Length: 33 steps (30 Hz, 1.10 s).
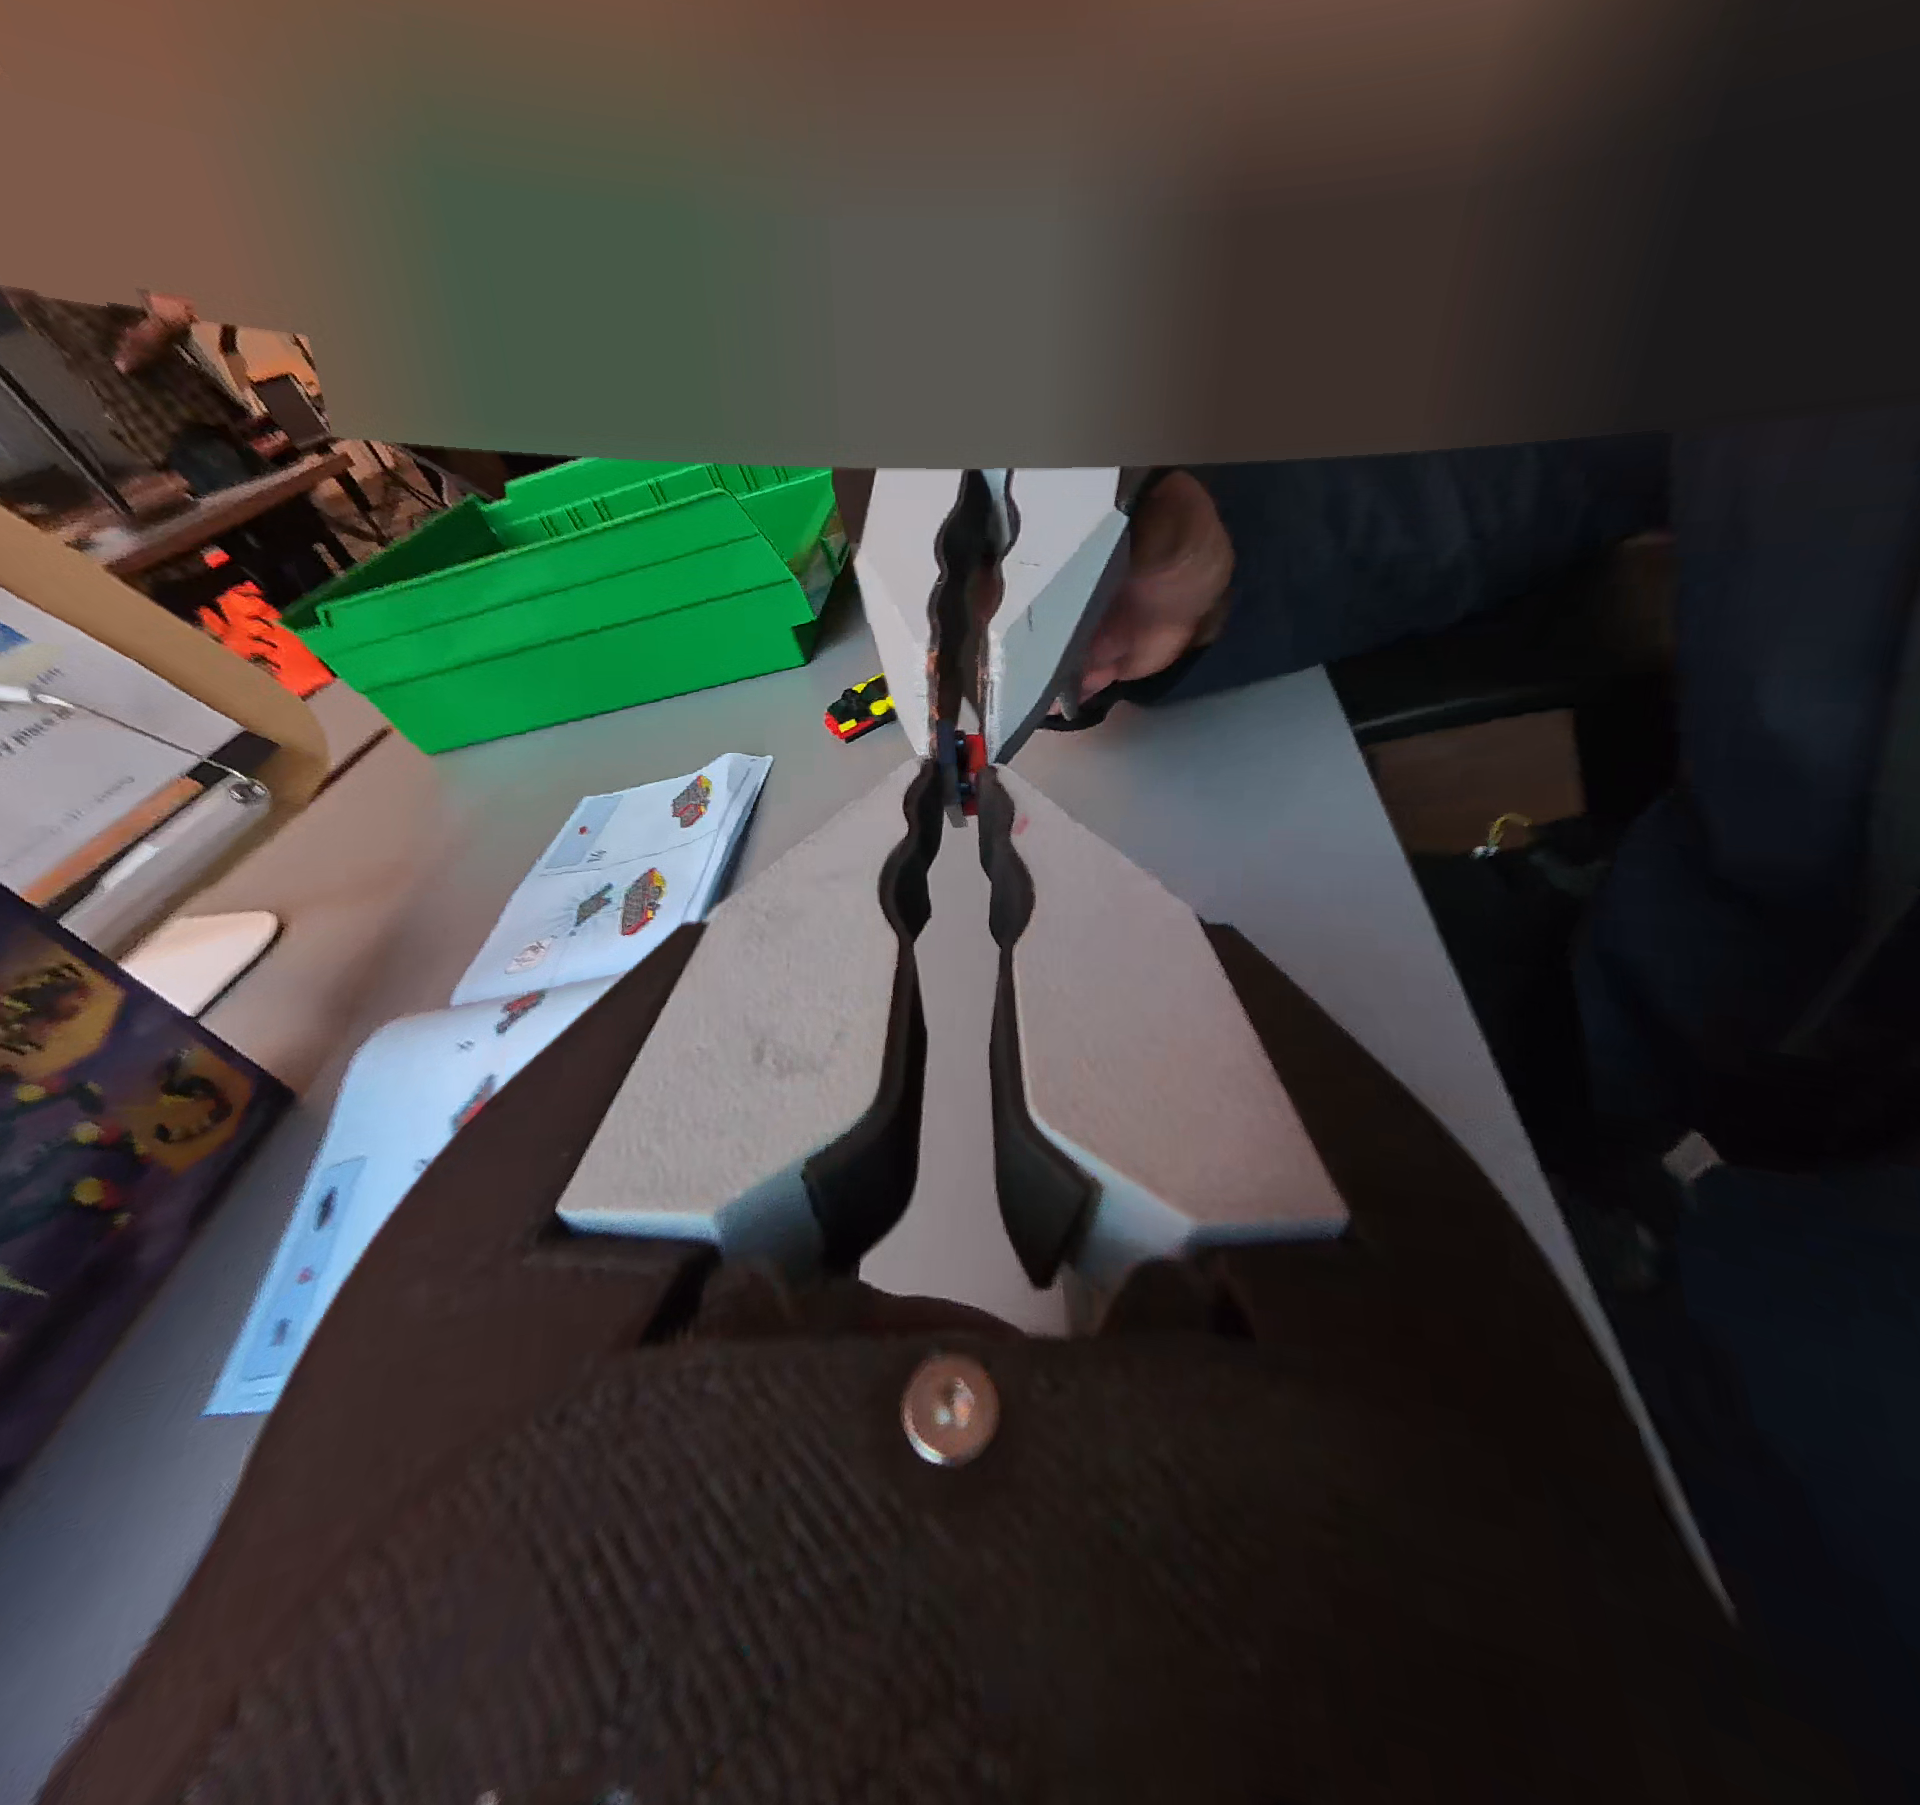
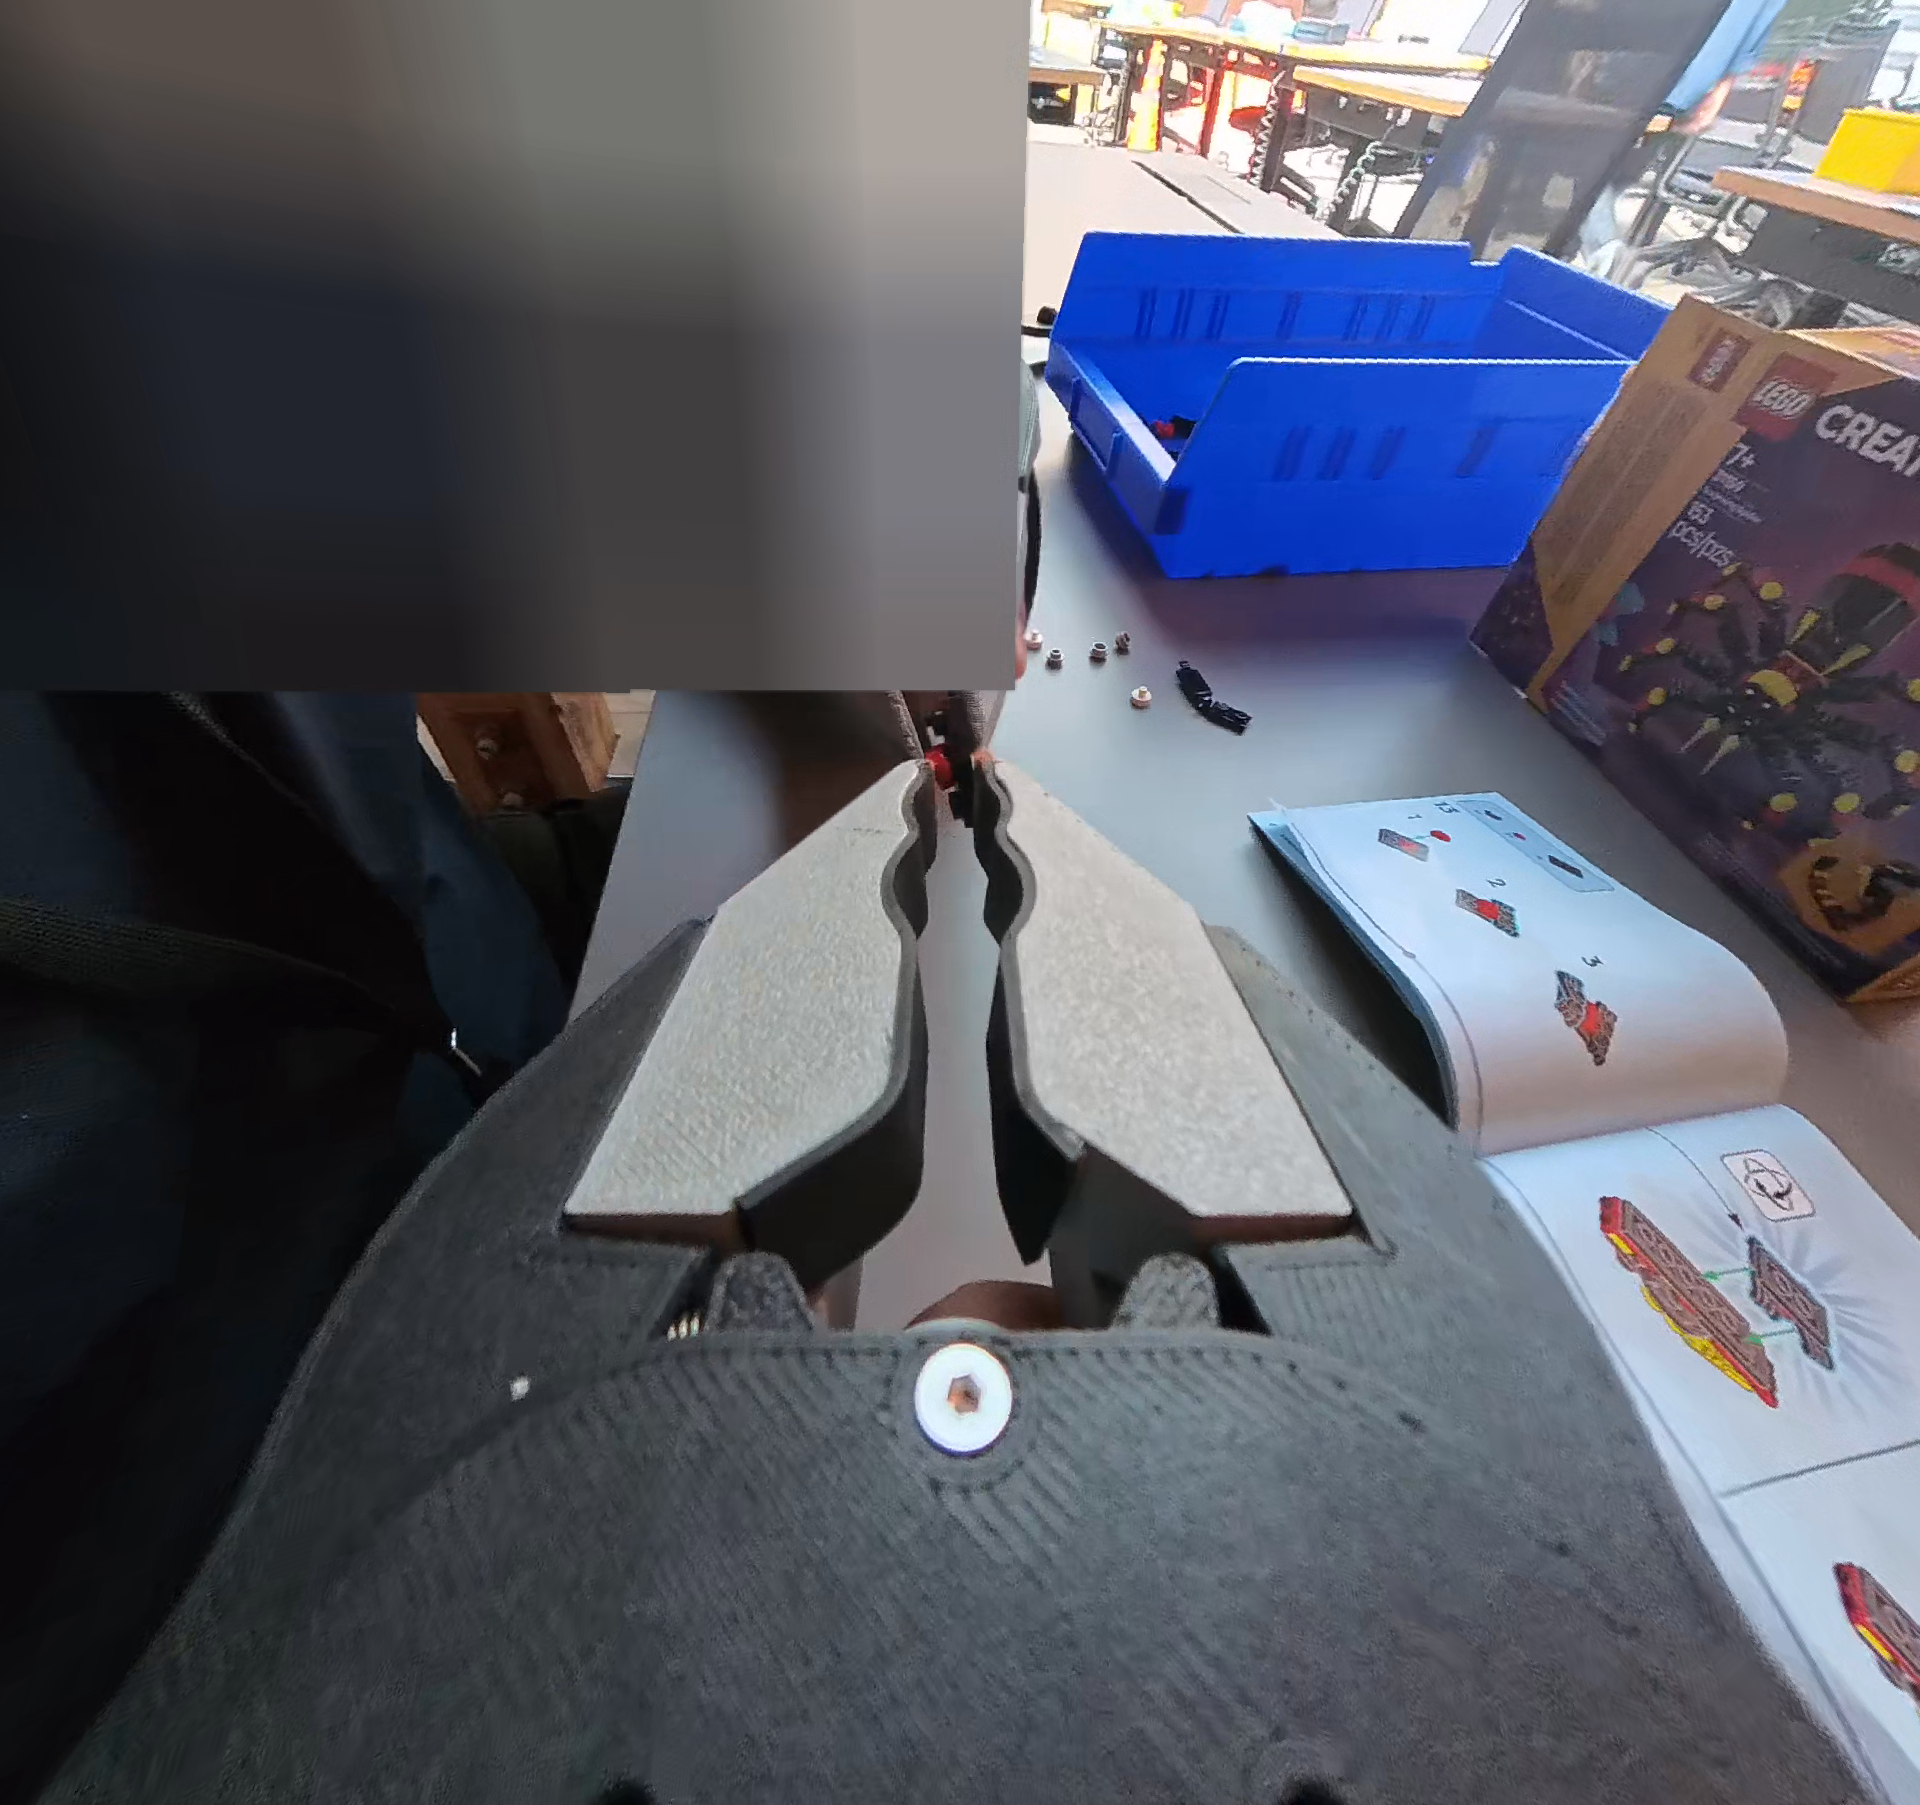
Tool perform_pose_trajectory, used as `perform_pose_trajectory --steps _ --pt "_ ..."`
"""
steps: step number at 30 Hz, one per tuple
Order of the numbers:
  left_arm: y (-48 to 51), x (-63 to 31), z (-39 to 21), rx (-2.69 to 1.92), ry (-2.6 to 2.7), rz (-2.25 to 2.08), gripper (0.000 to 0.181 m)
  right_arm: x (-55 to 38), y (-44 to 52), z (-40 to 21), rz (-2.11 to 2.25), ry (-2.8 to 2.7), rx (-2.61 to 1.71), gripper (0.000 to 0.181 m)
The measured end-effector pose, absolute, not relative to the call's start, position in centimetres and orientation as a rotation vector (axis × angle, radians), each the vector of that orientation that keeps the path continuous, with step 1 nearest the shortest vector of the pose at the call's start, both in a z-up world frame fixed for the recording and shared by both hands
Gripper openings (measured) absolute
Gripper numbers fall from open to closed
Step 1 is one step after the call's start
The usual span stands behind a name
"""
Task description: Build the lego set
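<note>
My two grippers meet tip to tip above the grey table [image 1: 1195,820]. My left gripper [image 1: 956,787] is shut on a small dark grey plate [image 1: 950,768]. My right gripper [image 2: 956,787] is shut on a small red piece [image 2: 940,768], which touches the plate. The right gripper also shows in the left wrist view [image 1: 961,716], coming in from the far side with a hand [image 1: 1164,592] on it. A small red, yellow and black assembly [image 1: 860,706] lies on the table behind the tips. The open instruction booklet [image 1: 623,872] lies to the left and also shows in the right wrist view [image 2: 1558,976].
A green bin [image 1: 582,602] stands at the back in the left wrist view. A blue bin [image 2: 1351,425] stands beyond several small loose studs [image 2: 1091,654] and a black piece [image 2: 1210,695]. The set's box [image 2: 1745,664] stands by the booklet. The table edge [image 2: 623,872] runs close by the grippers. The grippers are tip to tip, or close to it.
</note>
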<state>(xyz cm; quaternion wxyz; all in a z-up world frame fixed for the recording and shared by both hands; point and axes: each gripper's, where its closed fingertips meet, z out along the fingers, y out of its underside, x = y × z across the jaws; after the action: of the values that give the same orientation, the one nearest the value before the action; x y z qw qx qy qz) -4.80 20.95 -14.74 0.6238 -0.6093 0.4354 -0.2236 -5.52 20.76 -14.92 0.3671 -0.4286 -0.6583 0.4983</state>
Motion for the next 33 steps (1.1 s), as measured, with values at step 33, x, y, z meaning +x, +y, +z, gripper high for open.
perform_pose_trajectory --steps 33 --pt "22.3 -5.5 -15.3 -1.572 0.843 -0.761 0.001 -5.8 22.5 -15.2 1.037 -1.667 -1.0 0.006"
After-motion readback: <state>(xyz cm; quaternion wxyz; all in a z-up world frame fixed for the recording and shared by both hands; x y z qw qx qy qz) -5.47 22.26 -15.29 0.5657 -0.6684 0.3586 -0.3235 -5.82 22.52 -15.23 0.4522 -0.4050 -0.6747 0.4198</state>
